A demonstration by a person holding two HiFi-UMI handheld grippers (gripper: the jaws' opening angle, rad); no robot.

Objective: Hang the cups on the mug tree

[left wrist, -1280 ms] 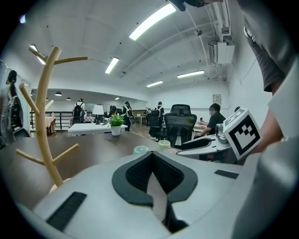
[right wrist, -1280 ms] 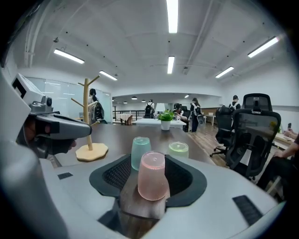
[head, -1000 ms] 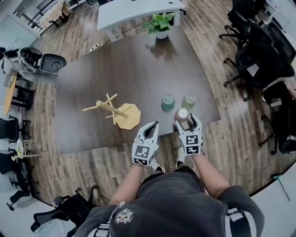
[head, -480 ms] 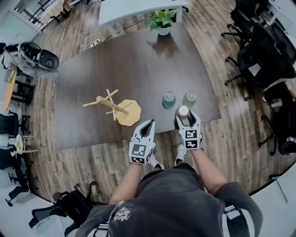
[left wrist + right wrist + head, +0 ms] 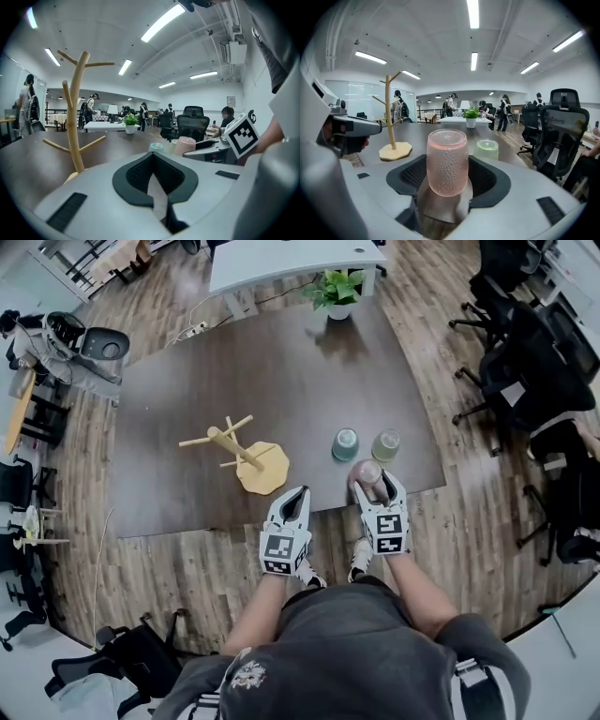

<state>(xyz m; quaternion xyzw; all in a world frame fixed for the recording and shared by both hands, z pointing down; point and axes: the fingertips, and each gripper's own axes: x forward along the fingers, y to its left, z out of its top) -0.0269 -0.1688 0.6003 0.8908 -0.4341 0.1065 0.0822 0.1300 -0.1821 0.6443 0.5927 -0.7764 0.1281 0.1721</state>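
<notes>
Mug tree point(image 5: 236, 450): upright on worktop point(image 5: 169, 409), branches bare.
Left gripper point(image 5: 300, 493): my fingers pressed together, empty.
Pink cup point(image 5: 447, 161): near the worktop's front edge, clamped in my right gripper point(image 5: 377, 481), whose fingers have just been closing.
Handling: I'd keep it level and approach a branch tip slowly.
Any handle: not discernible.

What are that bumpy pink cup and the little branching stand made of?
The pink cup looks like translucent plastic or glass, I can't tell which: light glows through its pebbled wall. The mug tree looks like pale, unpainted wood, matte: even tan trunk, pegs and base, no shine.
</notes>
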